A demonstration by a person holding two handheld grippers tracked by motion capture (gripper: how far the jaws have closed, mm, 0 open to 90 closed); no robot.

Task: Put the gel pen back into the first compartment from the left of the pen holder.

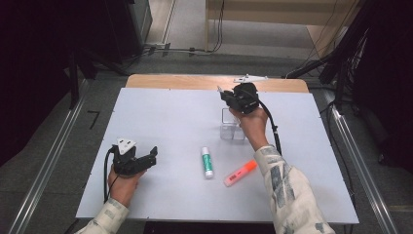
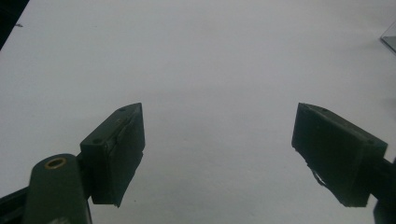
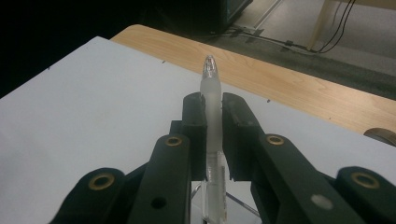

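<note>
Above the tabletop (image 1: pixel 160 117) in the high view, the right gripper (image 1: pixel 225 93) is raised over a clear container (image 1: pixel 232 126), while the left gripper (image 1: pixel 148 158) rests near the front left, with a glue stick (image 1: pixel 207 162) and an orange highlighter (image 1: pixel 240 173) lying between the hands. Along the left gripper view, the left gripper (image 2: pixel 218 140) stands spread wide over bare white surface. Through the right gripper view, the right gripper (image 3: pixel 214 105) is clamped on a translucent pen (image 3: pixel 211 88), its tip poking out beyond the jaws.

the pen's (image 3: pixel 212 116) lower end is cut off by the bottom edge; the clear container (image 1: pixel 232 127) sits half hidden behind the hand (image 1: pixel 253 124)
</note>
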